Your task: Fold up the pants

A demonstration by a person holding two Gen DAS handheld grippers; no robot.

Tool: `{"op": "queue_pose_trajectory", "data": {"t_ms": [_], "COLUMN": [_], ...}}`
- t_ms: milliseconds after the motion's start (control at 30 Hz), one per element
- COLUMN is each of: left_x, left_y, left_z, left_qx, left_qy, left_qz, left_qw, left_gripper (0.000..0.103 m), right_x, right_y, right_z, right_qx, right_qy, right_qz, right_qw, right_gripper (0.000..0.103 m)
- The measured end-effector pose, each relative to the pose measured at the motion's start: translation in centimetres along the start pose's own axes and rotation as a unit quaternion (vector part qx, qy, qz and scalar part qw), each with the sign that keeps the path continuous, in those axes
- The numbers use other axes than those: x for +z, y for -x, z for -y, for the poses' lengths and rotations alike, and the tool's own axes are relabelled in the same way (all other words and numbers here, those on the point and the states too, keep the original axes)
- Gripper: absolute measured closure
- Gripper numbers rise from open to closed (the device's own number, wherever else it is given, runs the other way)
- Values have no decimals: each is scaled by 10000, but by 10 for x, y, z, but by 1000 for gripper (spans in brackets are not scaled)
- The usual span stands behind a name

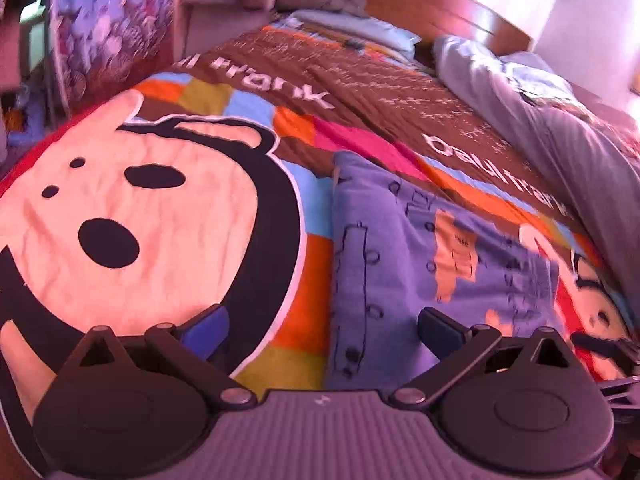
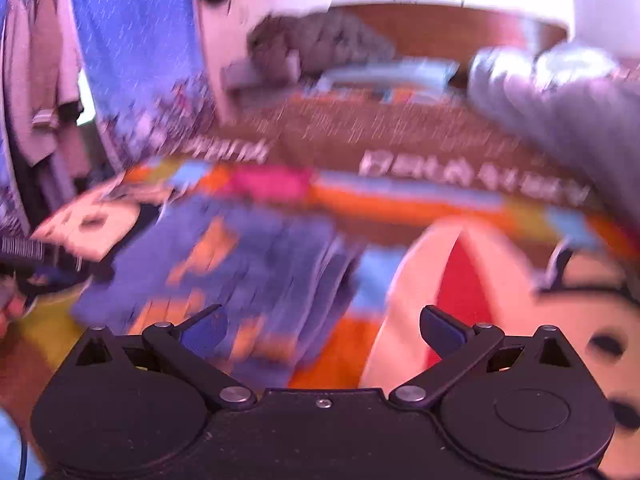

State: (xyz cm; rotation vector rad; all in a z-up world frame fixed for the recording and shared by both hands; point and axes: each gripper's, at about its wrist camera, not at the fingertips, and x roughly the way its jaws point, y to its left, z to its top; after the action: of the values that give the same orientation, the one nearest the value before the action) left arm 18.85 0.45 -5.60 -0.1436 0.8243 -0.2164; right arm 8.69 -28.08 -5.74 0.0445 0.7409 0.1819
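Note:
The pants (image 1: 420, 272) are blue-purple with orange patches and dark line drawings, lying folded flat on the colourful bedspread (image 1: 160, 208). In the left wrist view they fill the lower right, under and just ahead of my left gripper (image 1: 324, 330), which is open and holds nothing. In the blurred right wrist view the pants (image 2: 248, 272) lie centre-left, with my right gripper (image 2: 324, 328) open above their right edge. The other gripper (image 2: 24, 256) shows at the left edge of that view.
A grey garment (image 1: 560, 128) lies crumpled along the bed's right side. Pillows (image 1: 352, 28) and a wooden headboard (image 1: 440, 12) are at the far end. A patterned blue curtain (image 1: 112, 32) and hanging clothes (image 2: 40, 92) stand to the left of the bed.

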Motion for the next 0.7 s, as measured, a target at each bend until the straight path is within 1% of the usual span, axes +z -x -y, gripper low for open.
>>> {"op": "queue_pose_trajectory", "data": {"t_ms": [33, 67, 133, 200, 267, 300, 333, 367, 433, 467, 500, 567, 600, 633, 667, 700], "left_x": [-8, -17, -18, -18, -17, -16, -14, -12, -8, -6, -4, 1, 2, 1, 1, -2], "left_y": [-1, -2, -5, -6, -4, -2, 0, 1, 5, 4, 1, -7, -13, -18, -23, -26], "left_z": [2, 7, 18, 21, 22, 20, 17, 13, 1, -5, -11, -18, -20, -21, -22, -21], "left_qx": [45, 135, 345, 368, 311, 240, 130, -93, -660, -1009, -1359, -1951, -2139, -2224, -2245, -2279], "left_qy": [-272, -544, -820, -862, -796, -709, -592, -404, 41, 278, 485, 753, 820, 836, 772, 622], "left_qz": [140, 280, 228, 232, 253, 283, 312, 339, 376, 395, 397, 346, 291, 245, 231, 287], "left_qw": [9995, 9980, 9958, 9953, 9960, 9968, 9977, 9986, 9971, 9937, 9887, 9773, 9730, 9711, 9711, 9713], "left_gripper": [0, 0, 0, 0, 0, 0, 0, 0, 0, 0, 0, 0, 0, 0, 0, 0], "right_x": [-5, -4, -2, -2, -1, 4, 7, 12, 28, 36, 45, 60, 66, 70, 72, 73], "right_y": [-11, -11, -11, -8, -6, -3, -1, -1, -5, -9, -18, -42, -54, -69, -83, -94], "right_z": [0, -1, -3, -2, 1, 13, 20, 27, 37, 43, 49, 60, 64, 69, 73, 77], "right_qx": [-52, -67, -68, -33, 31, 335, 563, 717, 888, 996, 1228, 1714, 1890, 2091, 2286, 2423], "right_qy": [-10, 3, -8, -31, -93, -347, -503, -652, -898, -990, -1078, -1258, -1362, -1492, -1636, -1774], "right_qz": [-326, -324, -353, -324, -311, -155, -42, 65, 218, 261, 282, 169, 116, -17, -196, -235], "right_qw": [9995, 9995, 9994, 9995, 9995, 9987, 9971, 9953, 9918, 9897, 9862, 9770, 9724, 9664, 9595, 9536], "right_gripper": [1, 1, 1, 1, 1, 1, 1, 1, 1, 1, 1, 1, 1, 1, 1, 1]}}
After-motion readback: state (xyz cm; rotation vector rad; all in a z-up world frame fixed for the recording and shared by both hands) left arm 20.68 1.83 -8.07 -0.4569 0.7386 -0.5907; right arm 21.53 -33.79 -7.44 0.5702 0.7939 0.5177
